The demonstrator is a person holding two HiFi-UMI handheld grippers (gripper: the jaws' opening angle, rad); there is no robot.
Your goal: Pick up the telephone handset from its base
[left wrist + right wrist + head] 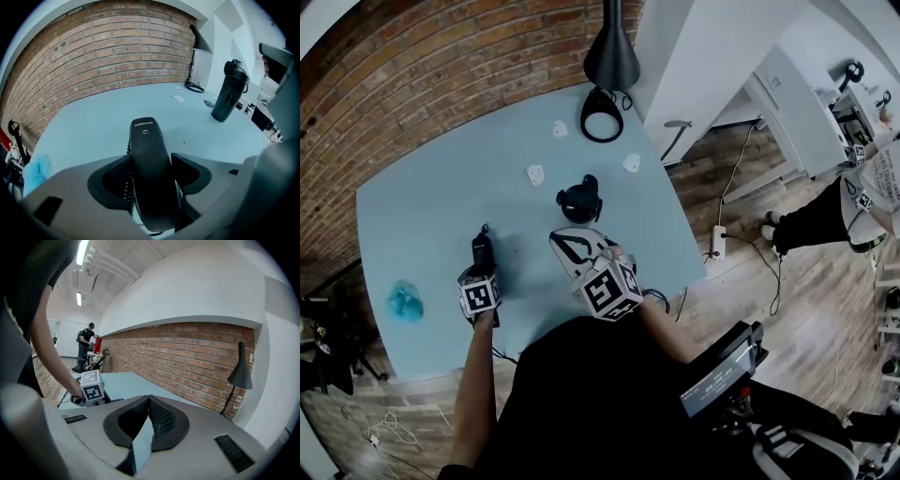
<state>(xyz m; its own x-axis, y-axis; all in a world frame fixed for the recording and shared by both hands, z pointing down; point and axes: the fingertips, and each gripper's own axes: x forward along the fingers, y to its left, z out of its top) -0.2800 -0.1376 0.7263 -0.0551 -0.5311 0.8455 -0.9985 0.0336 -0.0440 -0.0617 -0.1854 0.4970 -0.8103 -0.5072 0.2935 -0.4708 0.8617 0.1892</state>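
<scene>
left gripper clamped wide on telephone handset, table's near edge; right gripper closed, empty. risk: coiled cord tugs on lift, handset slips.

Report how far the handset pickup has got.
Done: the left claw is shut on the black plastic telephone handset, pads against both its sides. In hand: the lift; its base is hidden underneath, so whether it has cleared cannot be told. Left: raising it well above the pale blue table. The right claw is shut, empty, off to the side.
</scene>
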